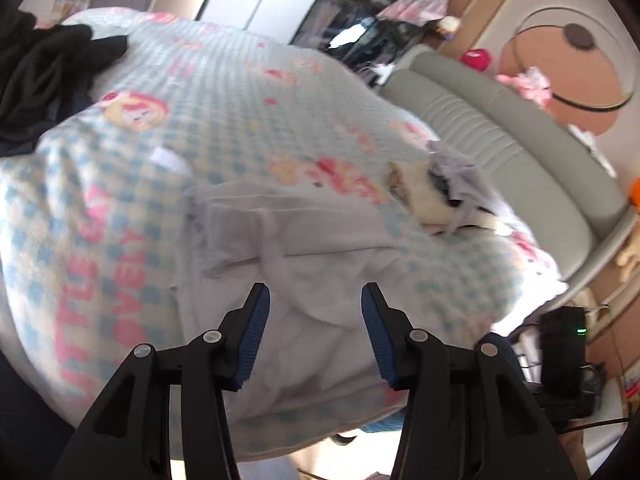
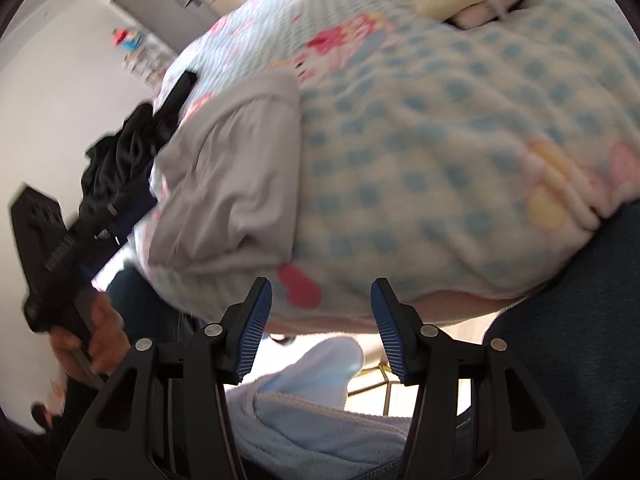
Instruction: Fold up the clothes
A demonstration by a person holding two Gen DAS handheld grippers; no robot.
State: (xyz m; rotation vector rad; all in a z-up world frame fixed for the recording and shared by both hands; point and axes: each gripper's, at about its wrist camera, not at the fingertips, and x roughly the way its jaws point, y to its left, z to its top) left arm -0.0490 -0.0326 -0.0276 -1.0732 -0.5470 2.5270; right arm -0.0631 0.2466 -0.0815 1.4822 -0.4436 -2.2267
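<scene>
Over the bed's near edge, left gripper point(image 1: 316, 300) spread above grey garment point(image 1: 288, 240); right gripper point(image 2: 320, 296) spread, empty.

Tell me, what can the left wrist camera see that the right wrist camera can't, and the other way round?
Only the left wrist view shows the grey padded headboard and the open left gripper over cloth. Only the right wrist view shows a hand holding the other tool, and the open right gripper. Both show the pale grey garment, checked blanket and black clothes.

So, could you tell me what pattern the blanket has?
The blanket has blue-and-white checks with pink cartoon prints, clearest in the left wrist view.
</scene>
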